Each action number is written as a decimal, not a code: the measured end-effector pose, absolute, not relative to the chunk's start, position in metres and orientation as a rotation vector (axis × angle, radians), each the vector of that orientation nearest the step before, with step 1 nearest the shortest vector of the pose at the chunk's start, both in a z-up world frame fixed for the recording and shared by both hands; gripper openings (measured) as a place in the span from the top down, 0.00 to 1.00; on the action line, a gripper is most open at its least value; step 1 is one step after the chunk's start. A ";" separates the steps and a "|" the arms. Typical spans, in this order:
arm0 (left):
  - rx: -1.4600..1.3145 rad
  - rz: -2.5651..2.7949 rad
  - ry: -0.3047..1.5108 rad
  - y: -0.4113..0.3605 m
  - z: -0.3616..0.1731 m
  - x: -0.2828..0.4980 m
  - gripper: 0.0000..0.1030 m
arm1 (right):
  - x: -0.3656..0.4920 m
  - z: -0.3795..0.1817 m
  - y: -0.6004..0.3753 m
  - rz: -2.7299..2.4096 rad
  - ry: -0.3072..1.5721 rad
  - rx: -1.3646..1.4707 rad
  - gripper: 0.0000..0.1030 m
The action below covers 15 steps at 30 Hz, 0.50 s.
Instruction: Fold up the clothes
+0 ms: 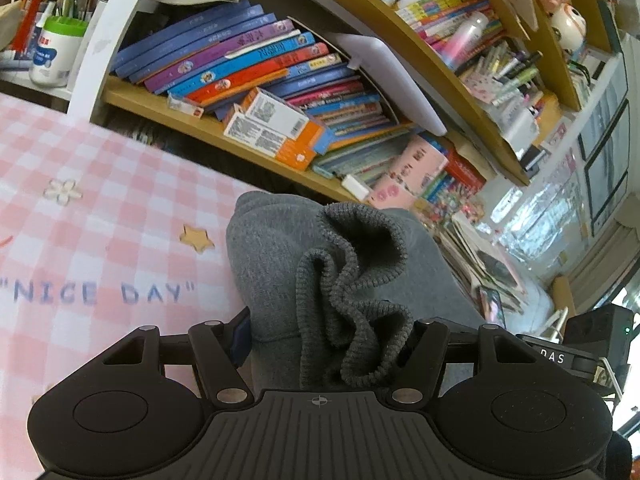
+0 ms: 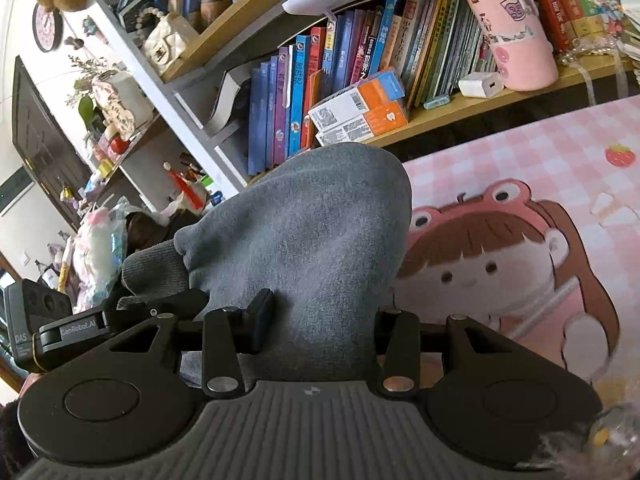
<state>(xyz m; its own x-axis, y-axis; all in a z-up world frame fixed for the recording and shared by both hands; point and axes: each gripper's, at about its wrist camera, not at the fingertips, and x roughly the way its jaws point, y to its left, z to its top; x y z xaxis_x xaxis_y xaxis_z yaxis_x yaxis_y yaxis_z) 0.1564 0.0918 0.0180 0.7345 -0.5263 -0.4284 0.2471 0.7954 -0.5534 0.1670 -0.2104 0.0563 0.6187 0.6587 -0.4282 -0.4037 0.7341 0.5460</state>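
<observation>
A grey knit garment (image 1: 280, 248) with a ribbed hem (image 1: 352, 280) hangs bunched between the fingers of my left gripper (image 1: 332, 340), which is shut on it above the pink checked tablecloth (image 1: 80, 200). In the right wrist view the same grey garment (image 2: 304, 232) bulges up over my right gripper (image 2: 320, 324), which is shut on its edge. That gripper's left finger (image 2: 260, 316) presses into the cloth, while the right finger is hidden under it. Each gripper shows at the edge of the other's view: the right gripper (image 1: 580, 348) and the left gripper (image 2: 68, 332).
A wooden bookshelf (image 1: 192, 128) packed with books runs along the table's far edge, with orange boxes (image 1: 276, 128) on it. A pink cup (image 2: 508, 28) and a white charger (image 2: 480, 84) stand on the shelf. A pen pot (image 1: 56, 52) is at the far left. The tablecloth shows a cartoon girl (image 2: 500, 264).
</observation>
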 end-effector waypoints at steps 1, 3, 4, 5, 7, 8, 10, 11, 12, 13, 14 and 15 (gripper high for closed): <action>-0.491 -0.441 0.607 0.093 0.018 0.162 0.39 | 0.174 0.057 -0.209 0.632 0.655 0.424 0.62; -0.488 -0.435 0.601 0.094 0.017 0.173 0.39 | 0.186 0.057 -0.206 0.628 0.653 0.425 0.62; -0.486 -0.432 0.599 0.094 0.016 0.179 0.39 | 0.191 0.056 -0.205 0.626 0.652 0.427 0.62; -0.485 -0.430 0.596 0.095 0.016 0.185 0.39 | 0.197 0.056 -0.204 0.624 0.652 0.430 0.62; -0.485 -0.427 0.593 0.096 0.015 0.195 0.39 | 0.207 0.054 -0.203 0.621 0.649 0.433 0.62; -0.485 -0.426 0.592 0.096 0.015 0.200 0.39 | 0.212 0.054 -0.202 0.620 0.648 0.435 0.62; -0.485 -0.424 0.588 0.097 0.013 0.209 0.39 | 0.222 0.052 -0.200 0.618 0.644 0.437 0.62; -0.484 -0.422 0.587 0.098 0.012 0.214 0.39 | 0.226 0.051 -0.200 0.618 0.642 0.438 0.62; -0.485 -0.420 0.586 0.098 0.011 0.219 0.39 | 0.231 0.050 -0.199 0.617 0.641 0.439 0.62; -0.486 -0.417 0.587 0.098 0.010 0.223 0.39 | 0.236 0.049 -0.198 0.616 0.641 0.440 0.62; -0.488 -0.415 0.589 0.099 0.009 0.228 0.39 | 0.241 0.047 -0.197 0.614 0.642 0.441 0.61; -0.489 -0.413 0.591 0.099 0.007 0.232 0.39 | 0.245 0.045 -0.197 0.611 0.644 0.443 0.62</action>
<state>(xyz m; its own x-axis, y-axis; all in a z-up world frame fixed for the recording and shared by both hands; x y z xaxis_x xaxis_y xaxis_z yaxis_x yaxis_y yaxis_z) 0.2324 0.0988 0.0074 0.7563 -0.4981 -0.4242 0.2273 0.8080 -0.5435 0.2454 -0.1968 0.0454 0.6369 0.6471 -0.4191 -0.3846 0.7377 0.5548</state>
